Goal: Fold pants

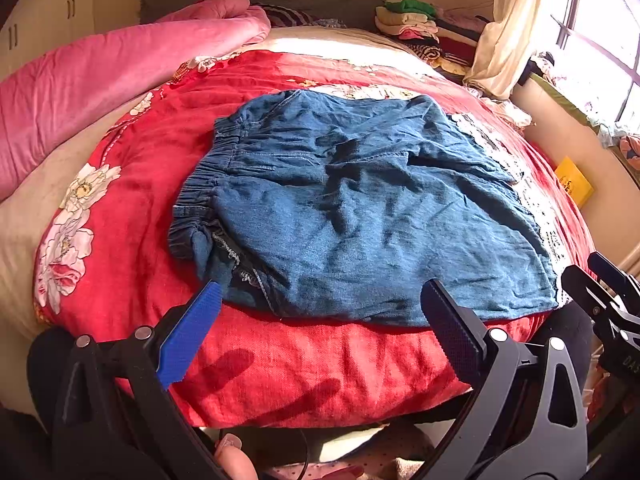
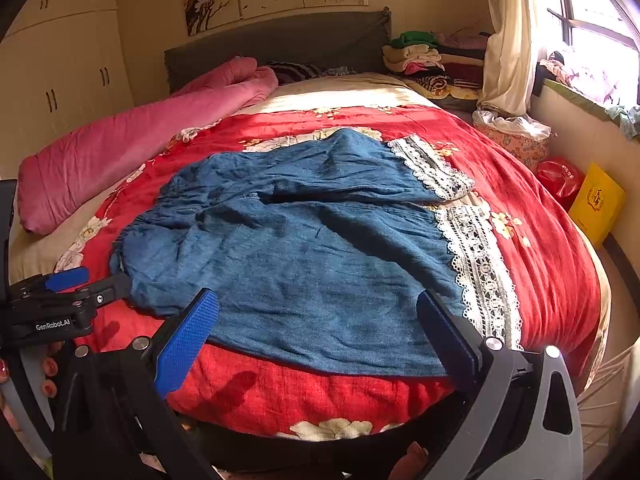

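Blue denim pants (image 1: 360, 208) with white lace cuffs (image 2: 476, 256) lie spread and wrinkled on the red floral bedspread (image 1: 132, 240), waistband to the left, legs to the right. They also show in the right wrist view (image 2: 304, 256). My left gripper (image 1: 320, 300) is open and empty, just above the pants' near edge by the waistband end. My right gripper (image 2: 318, 308) is open and empty over the near leg's edge. The left gripper also shows at the left of the right wrist view (image 2: 64, 292), and the right gripper at the right edge of the left wrist view (image 1: 608, 288).
A pink quilt (image 2: 132, 144) lies along the bed's left side. Stacked folded clothes (image 2: 424, 60) sit by the grey headboard (image 2: 280, 44). A basket of laundry (image 2: 516, 136), a red bag (image 2: 560, 180) and a yellow box (image 2: 596, 200) stand on the right by the window.
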A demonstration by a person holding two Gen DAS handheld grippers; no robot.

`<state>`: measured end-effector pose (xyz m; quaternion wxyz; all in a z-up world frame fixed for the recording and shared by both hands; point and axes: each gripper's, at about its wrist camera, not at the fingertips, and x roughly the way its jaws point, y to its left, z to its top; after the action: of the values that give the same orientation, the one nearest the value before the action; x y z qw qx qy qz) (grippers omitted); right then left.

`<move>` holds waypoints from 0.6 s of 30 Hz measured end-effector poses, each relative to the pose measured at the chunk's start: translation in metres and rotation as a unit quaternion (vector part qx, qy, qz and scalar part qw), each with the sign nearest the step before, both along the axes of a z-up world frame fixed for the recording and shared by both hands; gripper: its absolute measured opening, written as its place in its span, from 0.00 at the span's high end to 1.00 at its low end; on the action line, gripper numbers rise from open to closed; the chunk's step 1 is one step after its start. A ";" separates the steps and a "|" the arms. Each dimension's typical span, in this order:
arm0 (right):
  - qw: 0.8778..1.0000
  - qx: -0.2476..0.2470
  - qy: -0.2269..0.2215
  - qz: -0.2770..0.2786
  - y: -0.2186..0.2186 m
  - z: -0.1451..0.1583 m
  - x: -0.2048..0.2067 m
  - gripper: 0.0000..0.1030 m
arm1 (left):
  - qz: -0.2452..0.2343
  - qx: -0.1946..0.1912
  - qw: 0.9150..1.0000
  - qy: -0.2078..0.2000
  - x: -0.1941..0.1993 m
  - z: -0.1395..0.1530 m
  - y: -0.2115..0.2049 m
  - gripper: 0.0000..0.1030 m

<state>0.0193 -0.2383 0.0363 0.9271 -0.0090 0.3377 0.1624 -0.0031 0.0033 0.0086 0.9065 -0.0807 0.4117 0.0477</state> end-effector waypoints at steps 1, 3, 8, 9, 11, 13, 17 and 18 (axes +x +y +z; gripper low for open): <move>1.000 0.000 0.000 -0.001 0.000 0.000 0.000 0.04 | 0.000 0.000 1.000 0.000 0.000 0.000 0.000 0.09; 1.000 0.000 0.000 0.000 0.000 0.000 0.001 0.04 | 0.000 0.000 1.000 0.000 0.000 0.000 0.001 0.09; 1.000 0.000 -0.001 -0.004 -0.001 0.000 0.005 0.04 | 0.000 -0.001 1.000 0.001 0.001 -0.002 0.002 0.09; 1.000 -0.001 -0.001 -0.003 -0.001 0.000 0.007 0.04 | 0.000 -0.002 1.000 0.002 0.003 -0.003 0.003 0.09; 1.000 -0.003 -0.003 -0.003 0.000 -0.001 0.009 0.04 | 0.000 -0.004 1.000 0.003 0.005 -0.004 0.004 0.09; 1.000 -0.003 -0.002 0.001 0.002 -0.002 0.011 0.04 | -0.005 -0.016 1.000 0.008 0.008 -0.005 0.006 0.09; 1.000 -0.007 0.001 0.008 0.006 -0.004 0.018 0.04 | -0.003 -0.020 1.000 0.010 0.015 -0.008 0.011 0.09; 1.000 -0.008 0.003 0.009 0.007 -0.004 0.021 0.04 | -0.002 -0.021 1.000 0.012 0.017 -0.009 0.013 0.09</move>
<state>0.0402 -0.2315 0.0319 0.9246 -0.0188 0.3413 0.1679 0.0141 0.0160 0.0000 0.8999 -0.0984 0.4232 0.0382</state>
